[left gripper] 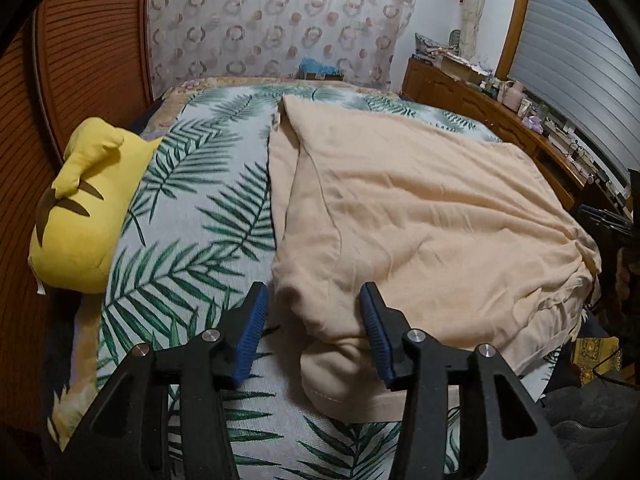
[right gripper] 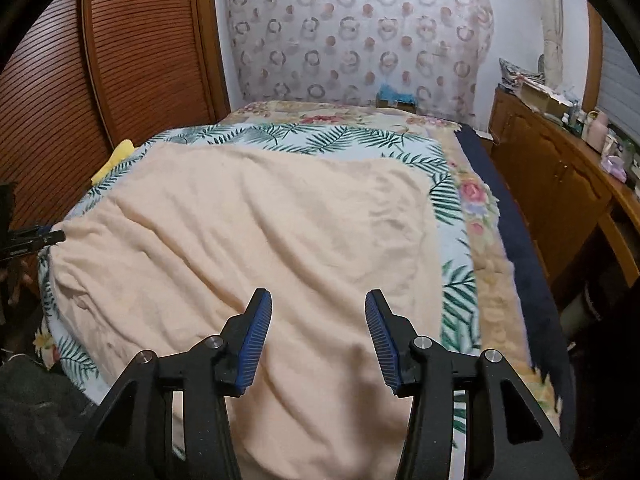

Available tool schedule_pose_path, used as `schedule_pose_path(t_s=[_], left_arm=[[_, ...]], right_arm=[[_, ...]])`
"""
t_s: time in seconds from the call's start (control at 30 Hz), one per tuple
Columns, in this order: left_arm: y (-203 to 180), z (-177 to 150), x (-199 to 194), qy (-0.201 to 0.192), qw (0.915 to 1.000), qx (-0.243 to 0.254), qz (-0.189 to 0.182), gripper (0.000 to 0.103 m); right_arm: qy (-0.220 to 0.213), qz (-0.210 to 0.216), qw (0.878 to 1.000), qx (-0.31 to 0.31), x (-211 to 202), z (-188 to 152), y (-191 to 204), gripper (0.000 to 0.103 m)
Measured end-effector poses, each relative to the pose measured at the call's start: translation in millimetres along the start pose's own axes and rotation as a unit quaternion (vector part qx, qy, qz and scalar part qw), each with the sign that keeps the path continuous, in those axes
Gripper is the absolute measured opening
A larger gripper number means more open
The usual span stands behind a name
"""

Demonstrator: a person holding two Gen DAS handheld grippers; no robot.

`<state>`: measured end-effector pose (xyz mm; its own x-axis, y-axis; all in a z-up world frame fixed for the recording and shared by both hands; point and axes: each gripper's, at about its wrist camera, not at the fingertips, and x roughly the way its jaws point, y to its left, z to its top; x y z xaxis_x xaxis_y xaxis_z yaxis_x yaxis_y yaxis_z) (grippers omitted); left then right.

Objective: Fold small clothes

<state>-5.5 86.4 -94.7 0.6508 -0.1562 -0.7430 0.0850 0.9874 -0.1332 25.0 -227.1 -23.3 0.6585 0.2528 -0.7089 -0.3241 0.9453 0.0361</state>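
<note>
A peach-coloured garment lies spread on the bed, folded over on itself with a seam running down its left side. In the left wrist view my left gripper stands open above the garment's near left corner, whose hem bulges up between the blue pads without touching them. From the right wrist camera the same garment fills the middle of the bed. My right gripper is open over its near edge, nothing pressed between the pads. The other gripper's black tip shows at the far left.
The bed carries a palm-leaf cover over a floral blanket. A yellow plush toy rests at the bed's left edge. A louvred wooden wardrobe stands left; a cluttered wooden sideboard runs along the right.
</note>
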Motion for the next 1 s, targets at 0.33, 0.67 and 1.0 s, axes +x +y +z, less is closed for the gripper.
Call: schedule_pose_path(t_s=[0.33,0.67,1.0], left_arm=[[-2,-13,-1,-0.006,0.9999,-0.007,0.011,0.049],[-2,-16,-1,-0.005,0.9998,0.001,0.017,0.049],[-25,3,-6,-0.01,0.9995,0.01,-0.03,0.007]], right_arm=[[0.019,-0.007,1.0,0.007,32,-6,3,0.051],[-0.003,-0.023,0.999,-0.023,30,-21,25,0.065],[-0.011,-0.02,1.0,-0.019,31,-27,26,0.071]])
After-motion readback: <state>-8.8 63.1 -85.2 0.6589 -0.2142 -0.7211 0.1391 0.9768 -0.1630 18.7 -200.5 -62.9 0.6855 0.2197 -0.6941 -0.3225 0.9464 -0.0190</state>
